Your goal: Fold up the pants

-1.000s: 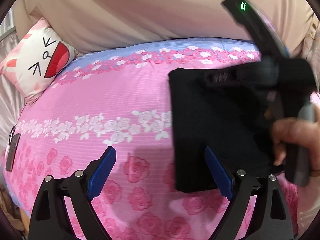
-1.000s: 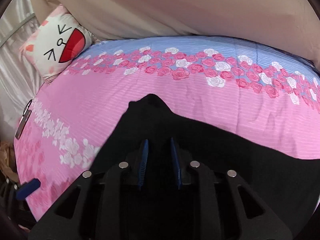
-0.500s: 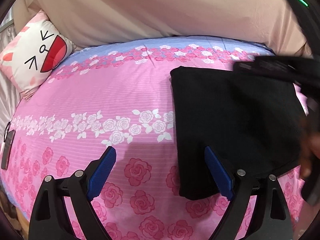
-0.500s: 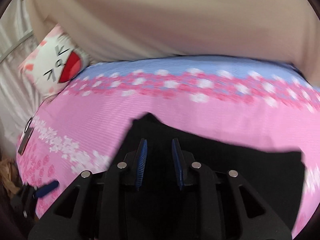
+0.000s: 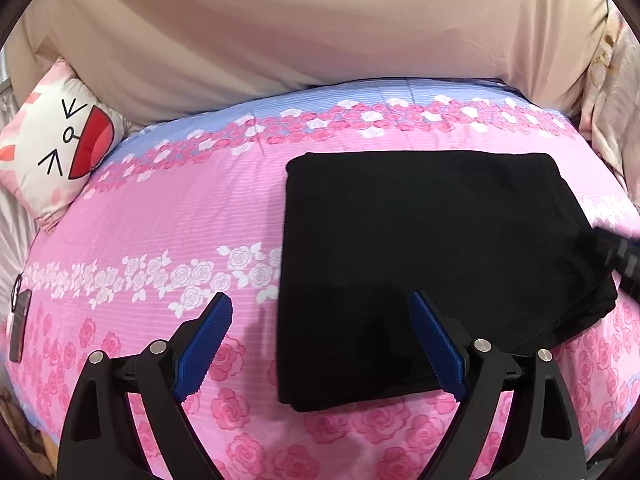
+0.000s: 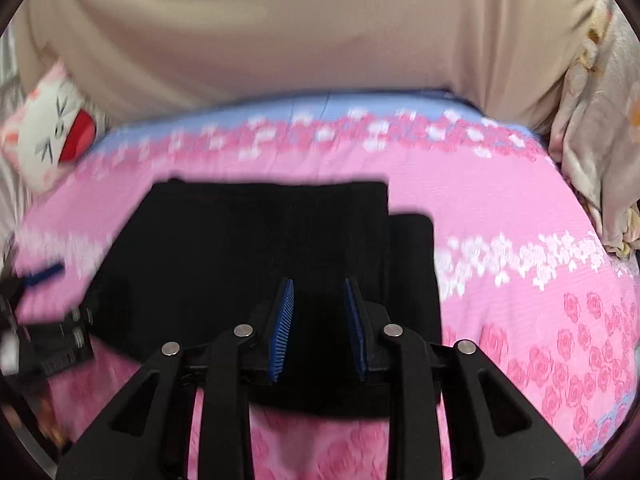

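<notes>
While the black pants (image 5: pixel 432 264) lie folded in a flat rectangle on the pink rose-print bed (image 5: pixel 168 216), your left claw (image 5: pixel 320 336) hangs wide apart over their near-left edge, and your right claw (image 6: pixel 320 316) hovers narrowly parted above them, gripping nothing.

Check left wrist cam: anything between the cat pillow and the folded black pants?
Nothing: left wrist view shows only bare floral bedsheet between the cat pillow and the black pants.
</notes>
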### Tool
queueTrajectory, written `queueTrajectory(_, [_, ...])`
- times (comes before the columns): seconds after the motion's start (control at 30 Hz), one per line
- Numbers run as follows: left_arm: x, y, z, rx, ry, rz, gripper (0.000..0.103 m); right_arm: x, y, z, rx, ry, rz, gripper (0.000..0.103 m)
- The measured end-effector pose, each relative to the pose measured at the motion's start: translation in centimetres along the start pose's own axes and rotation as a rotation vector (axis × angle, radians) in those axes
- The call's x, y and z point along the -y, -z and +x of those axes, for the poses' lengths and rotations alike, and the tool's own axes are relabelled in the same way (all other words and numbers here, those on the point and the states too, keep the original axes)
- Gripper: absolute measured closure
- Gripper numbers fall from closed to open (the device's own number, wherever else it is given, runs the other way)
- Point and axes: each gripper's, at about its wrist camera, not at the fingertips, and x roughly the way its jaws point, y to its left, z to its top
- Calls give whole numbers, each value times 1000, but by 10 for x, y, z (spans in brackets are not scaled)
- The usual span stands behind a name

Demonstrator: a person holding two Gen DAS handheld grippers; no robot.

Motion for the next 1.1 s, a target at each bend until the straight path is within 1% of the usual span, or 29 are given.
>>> queueTrajectory(0.03, [3, 0, 0, -2, -3, 2, 16, 3, 9, 10, -17, 11, -10, 78])
queueTrajectory(0.07, [6, 1, 0, -5, -3, 5, 16, 5, 15, 8, 7, 6, -1, 78])
queueTrajectory(0.1, [8, 1, 0, -6, -5, 7, 16, 6, 15, 3, 9, 7, 12, 78])
queueTrajectory(0.2, [17, 3, -3, -4, -21, 27, 16, 3, 15, -19, 55, -8, 15, 78])
queueTrajectory(0.23, [19, 3, -4, 0, -22, 33, 16, 2, 19, -19, 47, -5, 1, 78])
queueTrajectory(0.27, [21, 4, -4, 2, -22, 36, 16, 3, 23, -9, 16, 8, -13, 78])
queueTrajectory(0.3, [23, 3, -4, 3, -24, 39, 16, 6, 26, -4, 3, 3, -3, 78])
queueTrajectory(0.37, [25, 3, -4, 0, -30, 38, 16, 12, 27, -17, 38, -31, 47, 78])
queueTrajectory(0.47, [26, 3, -6, 5, -40, 38, 16, 17, 26, -45, 118, -31, 69, 77])
queueTrajectory(0.5, [26, 3, -8, 8, -39, 36, 16, 18, 26, -52, 132, -25, 70, 77])
queueTrajectory(0.57, [27, 2, -10, 19, -42, 32, 16, 20, 26, -59, 144, -12, 74, 63])
queueTrajectory(0.67, [30, 2, -14, 32, -53, 43, 16, 24, 30, -62, 141, -10, 89, 63])
queueTrajectory(0.8, [32, 3, -17, 37, -49, 51, 16, 26, 34, -62, 132, -10, 108, 63])
queueTrajectory(1.1, [32, 7, -15, 21, -40, 46, 16, 28, 40, -61, 126, -3, 117, 63])
